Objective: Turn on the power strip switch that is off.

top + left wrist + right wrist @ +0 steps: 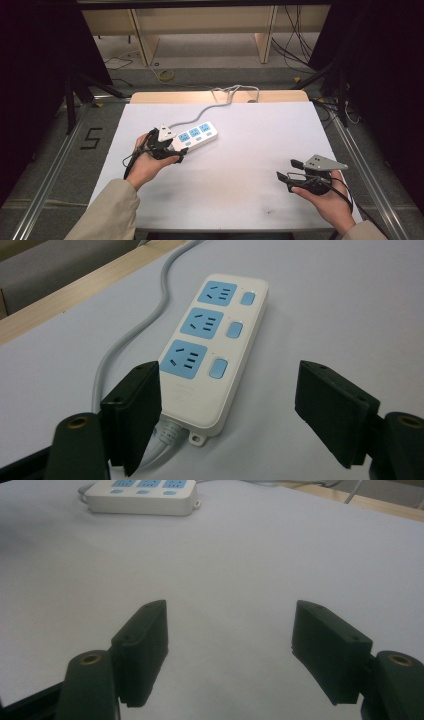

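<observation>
Power strip [196,135] lying on white bench [240,190], left of centre, left hand-held gripper [181,154] at its near end. Left gripper view: jaws spread, nothing clamped, strip's cable end between them. Right gripper view: right hand-held gripper [227,645] open over bare bench, strip far off.

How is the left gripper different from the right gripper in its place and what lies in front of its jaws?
The left gripper sits at the power strip's cord end, which lies between its jaws; the right gripper is far from the strip, over bare white table. Both have open jaws and hold nothing.
</observation>
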Available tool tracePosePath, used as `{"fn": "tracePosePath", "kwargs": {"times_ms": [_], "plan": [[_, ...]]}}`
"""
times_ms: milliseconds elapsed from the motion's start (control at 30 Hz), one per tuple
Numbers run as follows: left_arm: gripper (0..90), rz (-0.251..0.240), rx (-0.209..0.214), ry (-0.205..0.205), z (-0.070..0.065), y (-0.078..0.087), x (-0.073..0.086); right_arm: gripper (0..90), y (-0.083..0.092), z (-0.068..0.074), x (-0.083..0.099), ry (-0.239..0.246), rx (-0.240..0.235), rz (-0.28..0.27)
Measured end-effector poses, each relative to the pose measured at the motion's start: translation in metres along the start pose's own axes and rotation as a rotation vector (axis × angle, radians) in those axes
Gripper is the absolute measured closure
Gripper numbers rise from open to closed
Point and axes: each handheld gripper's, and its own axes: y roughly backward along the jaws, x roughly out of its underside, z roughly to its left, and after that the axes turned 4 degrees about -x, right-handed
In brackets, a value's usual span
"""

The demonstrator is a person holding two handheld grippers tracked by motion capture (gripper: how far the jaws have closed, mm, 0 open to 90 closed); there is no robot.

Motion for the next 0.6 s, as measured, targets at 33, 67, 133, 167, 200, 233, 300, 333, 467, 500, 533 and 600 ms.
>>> {"fn": "tracePosePath", "kwargs": {"times_ms": [33,67,133,167,200,233,300,333,467,500,533,600], "plan": [[25.6,0.000,0.004,0.003,0.000,0.001,0.001,31.3,0.000,0.000,0.000,0.001,0.000,0.000],[25.2,0.004,0.009,0.002,0.000,0.002,0.002,31.3,0.000,0.000,0.000,0.002,-0.001,0.000],[25.1,0.003,0.019,-0.005,-0.001,0.004,0.003,31.3,-0.001,0.000,0.000,0.000,-0.001,0.002],[25.2,0.002,0.027,-0.005,-0.001,0.005,0.004,31.3,-0.001,0.000,0.000,0.000,-0.002,0.002],[25.1,0.002,0.036,-0.003,-0.002,0.006,0.005,31.2,-0.001,0.000,0.000,0.001,-0.001,0.001],[25.1,-0.002,0.044,-0.001,-0.002,0.007,0.006,31.2,0.000,0.000,0.000,0.001,0.000,0.001],[25.1,-0.006,0.050,-0.003,-0.002,0.009,0.008,31.2,0.000,0.000,0.001,0.000,0.001,0.002],[25.2,-0.007,0.050,-0.003,-0.002,0.010,0.008,31.1,0.000,0.000,0.001,0.000,0.001,0.002],[24.9,-0.016,0.051,0.002,-0.002,0.015,0.011,30.9,-0.001,-0.001,0.001,-0.002,-0.003,0.007],[24.8,-0.011,0.051,-0.001,-0.002,0.016,0.012,30.9,-0.001,-0.001,0.001,-0.002,-0.004,0.007],[24.7,-0.014,0.054,0.002,-0.002,0.017,0.013,30.9,-0.001,-0.001,0.001,-0.003,-0.004,0.007],[24.3,-0.013,0.058,0.005,-0.003,0.020,0.015,30.9,-0.001,-0.001,0.001,-0.003,-0.007,0.009]]}}
